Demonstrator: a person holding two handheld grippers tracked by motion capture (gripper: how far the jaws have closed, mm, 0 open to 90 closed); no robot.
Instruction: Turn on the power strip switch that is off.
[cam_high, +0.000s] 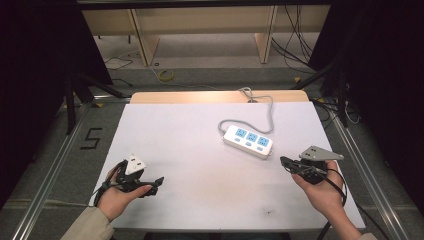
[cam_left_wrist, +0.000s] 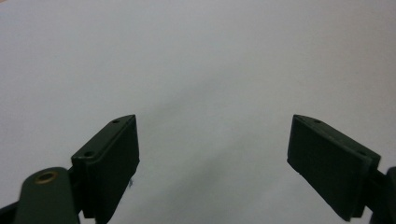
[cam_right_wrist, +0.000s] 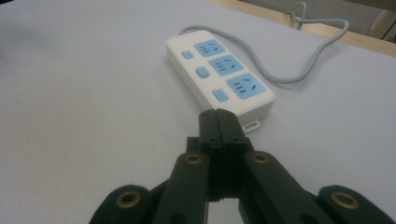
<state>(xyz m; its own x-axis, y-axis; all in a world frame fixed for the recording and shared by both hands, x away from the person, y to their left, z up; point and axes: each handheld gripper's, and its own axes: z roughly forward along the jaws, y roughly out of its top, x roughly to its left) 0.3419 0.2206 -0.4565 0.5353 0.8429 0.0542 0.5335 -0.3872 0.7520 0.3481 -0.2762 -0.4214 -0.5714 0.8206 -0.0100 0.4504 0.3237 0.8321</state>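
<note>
A white power strip (cam_high: 248, 141) with three blue sockets and three blue switches lies right of the table's middle; its grey cord (cam_high: 265, 107) loops back toward the far edge. In the right gripper view the power strip (cam_right_wrist: 219, 74) lies just beyond my right gripper (cam_right_wrist: 218, 115), whose jaws are pressed together with nothing between them. From above, the right gripper (cam_high: 285, 162) sits a little to the right of the strip's near end, pointing left. My left gripper (cam_high: 155, 184) rests at the near left, jaws wide apart and empty (cam_left_wrist: 215, 144), over bare white table.
The white tabletop (cam_high: 190, 165) has a wooden strip (cam_high: 200, 96) along its far edge. Metal frame rails (cam_high: 55, 160) run down both sides. Beyond the table are wooden furniture legs and loose cables on the floor.
</note>
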